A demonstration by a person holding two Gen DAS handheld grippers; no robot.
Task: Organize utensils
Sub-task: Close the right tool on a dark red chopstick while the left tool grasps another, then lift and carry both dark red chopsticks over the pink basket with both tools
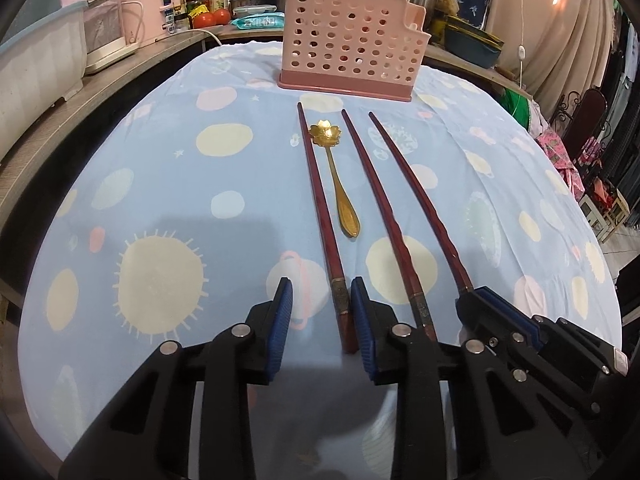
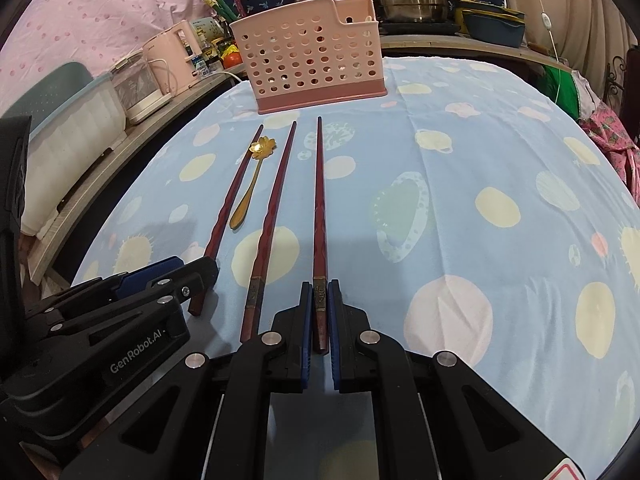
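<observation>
Dark-red chopsticks [image 1: 320, 200] – brass bands, gold spoon [image 1: 338, 180].

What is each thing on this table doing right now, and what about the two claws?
Left gripper: open around the left chopstick
Right gripper: shut on the right chopstick
Middle chopstick: lying flat, untouched
Gold spoon: lying flat, untouched
Pink basket: upright beyond the utensils
</observation>
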